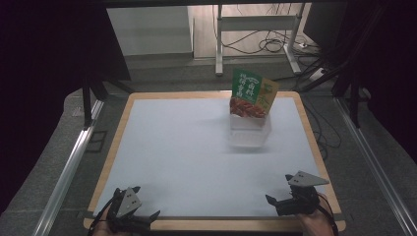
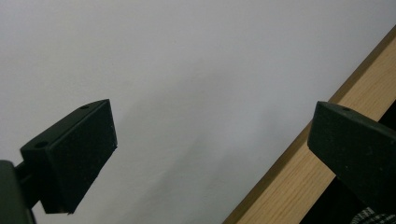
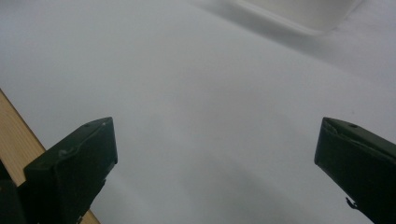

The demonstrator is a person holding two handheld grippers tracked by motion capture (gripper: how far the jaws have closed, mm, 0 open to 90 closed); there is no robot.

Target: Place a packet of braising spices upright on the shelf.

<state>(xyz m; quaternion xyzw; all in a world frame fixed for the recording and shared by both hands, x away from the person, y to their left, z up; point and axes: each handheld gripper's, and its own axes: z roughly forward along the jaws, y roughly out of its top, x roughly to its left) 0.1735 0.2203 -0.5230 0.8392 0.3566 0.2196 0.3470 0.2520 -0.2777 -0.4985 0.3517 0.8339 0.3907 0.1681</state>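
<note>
A green and yellow food packet stands upright in a clear plastic container on the white table top, at the back right. Down at the front left corner, my left gripper is open and holds nothing. In the left gripper view, my left gripper has its jaws wide apart over bare white surface and the wooden edge. At the front right, my right gripper is open and holds nothing. The right gripper view shows my right gripper with jaws spread, the container's base far ahead.
A wooden border frames the white top. Metal rails run along both sides of the table. Beyond the far edge stand a table frame and loose cables on the floor.
</note>
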